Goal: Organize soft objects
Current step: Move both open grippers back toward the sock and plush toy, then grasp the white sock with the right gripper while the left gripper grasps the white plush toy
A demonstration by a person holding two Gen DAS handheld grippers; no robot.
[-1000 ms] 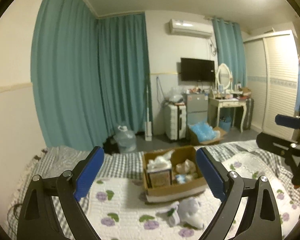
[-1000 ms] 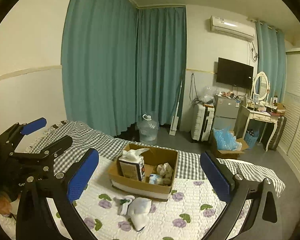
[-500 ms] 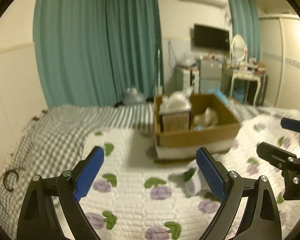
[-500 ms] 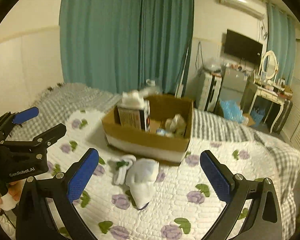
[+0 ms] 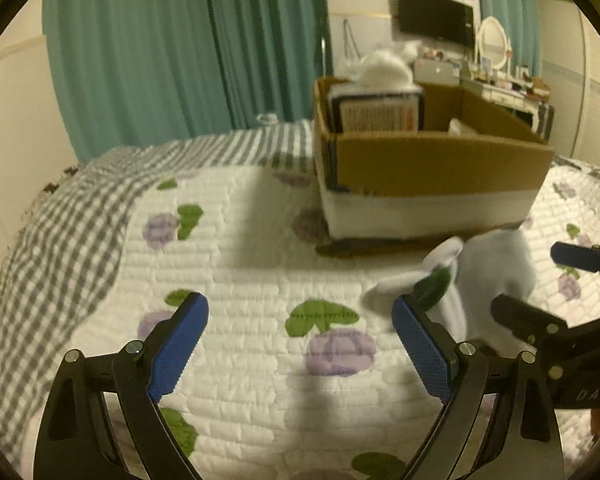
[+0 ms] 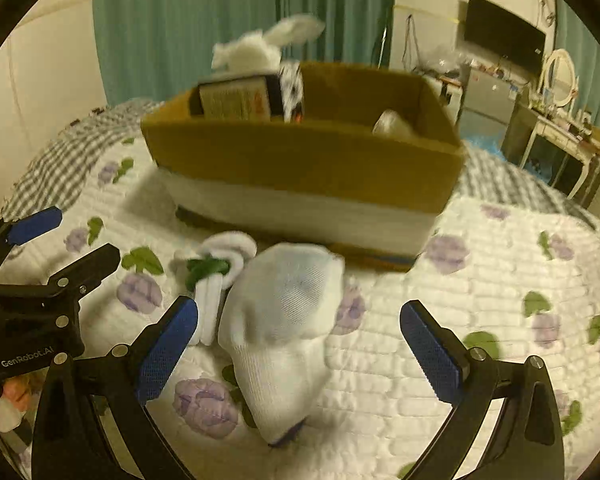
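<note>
A white sock (image 6: pixel 284 320) lies on the floral quilt just in front of a cardboard box (image 6: pixel 300 164). A rolled white sock with a green mark (image 6: pixel 216 268) lies to its left. My right gripper (image 6: pixel 298 340) is open, low over the quilt, with the white sock between its fingers. My left gripper (image 5: pixel 300 332) is open and empty over bare quilt; both socks (image 5: pixel 488 272) lie to its right, in front of the box (image 5: pixel 428 168). The box holds a tissue box (image 6: pixel 248 96) and some pale soft things (image 6: pixel 392 124).
The floral quilt (image 5: pixel 260 264) lies over a grey checked sheet (image 5: pixel 60 232) on the bed. Teal curtains hang behind. A TV, a dressing table with a mirror (image 6: pixel 556 80) and a small fridge stand across the room at the right.
Both grippers have dropped down and forward toward the bed. The box and socks now loom much closer. The right gripper now straddles the white sock. Both stay open.
</note>
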